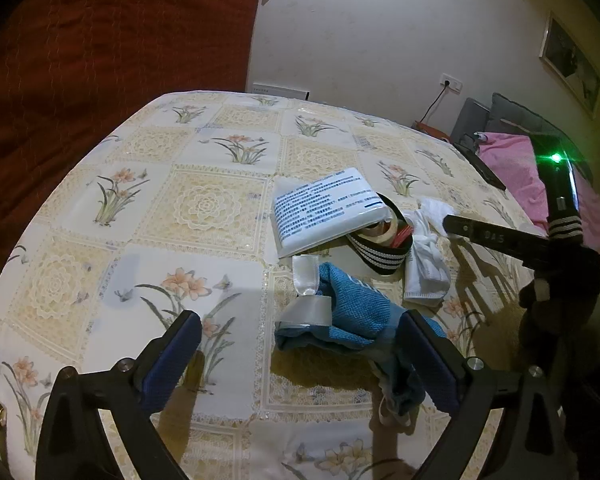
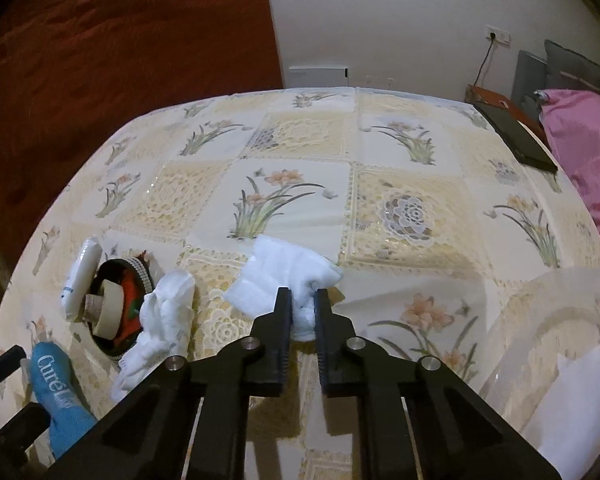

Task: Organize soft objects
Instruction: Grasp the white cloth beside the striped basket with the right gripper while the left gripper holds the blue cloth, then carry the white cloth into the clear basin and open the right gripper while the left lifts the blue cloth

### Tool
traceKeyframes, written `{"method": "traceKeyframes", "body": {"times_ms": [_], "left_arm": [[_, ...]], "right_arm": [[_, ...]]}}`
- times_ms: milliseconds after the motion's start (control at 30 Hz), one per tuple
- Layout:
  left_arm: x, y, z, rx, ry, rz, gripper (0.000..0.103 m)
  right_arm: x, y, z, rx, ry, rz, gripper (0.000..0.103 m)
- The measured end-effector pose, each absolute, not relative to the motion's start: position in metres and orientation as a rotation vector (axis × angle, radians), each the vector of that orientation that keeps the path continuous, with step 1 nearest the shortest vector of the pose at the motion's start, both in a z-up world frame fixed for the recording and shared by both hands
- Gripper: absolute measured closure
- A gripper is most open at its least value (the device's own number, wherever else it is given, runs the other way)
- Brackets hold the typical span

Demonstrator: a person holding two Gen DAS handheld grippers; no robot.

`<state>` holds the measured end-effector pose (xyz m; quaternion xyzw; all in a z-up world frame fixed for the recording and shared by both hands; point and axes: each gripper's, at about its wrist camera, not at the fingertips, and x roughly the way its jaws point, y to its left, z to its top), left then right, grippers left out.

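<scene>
My right gripper point(image 2: 303, 300) is shut on a bunched white cloth point(image 2: 276, 272), held just above the flowered tablecloth point(image 2: 400, 160). In the left wrist view the right gripper point(image 1: 449, 222) comes in from the right with the white cloth point(image 1: 434, 206) at its tip. My left gripper point(image 1: 302, 360) is open. A blue knitted cloth point(image 1: 352, 320) lies between its fingers, close to the right pad point(image 1: 428, 364). A white satin ribbon point(image 1: 306, 294) lies against the blue cloth. A white sock point(image 1: 424, 272) rests beside a black striped round holder point(image 1: 380, 258).
A white printed packet point(image 1: 324, 212) leans on the holder, which contains a tape roll point(image 2: 108, 308) and something red. A clear plastic container point(image 2: 560, 360) sits at the near right. A black flat device point(image 2: 516, 136) lies on the far right edge, beside pink fabric point(image 2: 584, 152).
</scene>
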<state>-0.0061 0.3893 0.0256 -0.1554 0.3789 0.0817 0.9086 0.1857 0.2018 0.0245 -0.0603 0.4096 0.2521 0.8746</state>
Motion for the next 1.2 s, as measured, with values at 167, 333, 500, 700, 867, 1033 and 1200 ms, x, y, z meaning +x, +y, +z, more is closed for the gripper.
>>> {"method": "traceKeyframes", "body": {"times_ms": [167,333,500,700,867,1033,1200], "left_arm": [[-0.005,0.389,0.026,-0.317,0.782,0.173,0.002],[-0.005,0.389,0.026,-0.312,0.782,0.177,0.002],[-0.007,0.388,0.031,-0.31,0.772,0.168,0.002],[-0.007,0.382,0.035,-0.305,0.772,0.135,0.0],[0.0,0.372,0.032,-0.278,0.797,0.107,0.0],[0.009,0.367,0.023,-0.258,0.833,0.107,0.0],[0.012,0.366,0.025,-0.256,0.842,0.108,0.0]], "right_arm": [[0.171,0.189,0.037,-0.075,0.82,0.536,0.093],[0.154,0.178,0.049,-0.018,0.799,0.559,0.093],[0.14,0.168,0.058,0.013,0.782,0.568,0.093],[0.127,0.152,0.068,0.041,0.758,0.571,0.093],[0.117,0.141,0.076,0.049,0.734,0.573,0.093],[0.106,0.131,0.085,0.052,0.705,0.575,0.093],[0.096,0.118,0.09,0.055,0.681,0.564,0.093]]}}
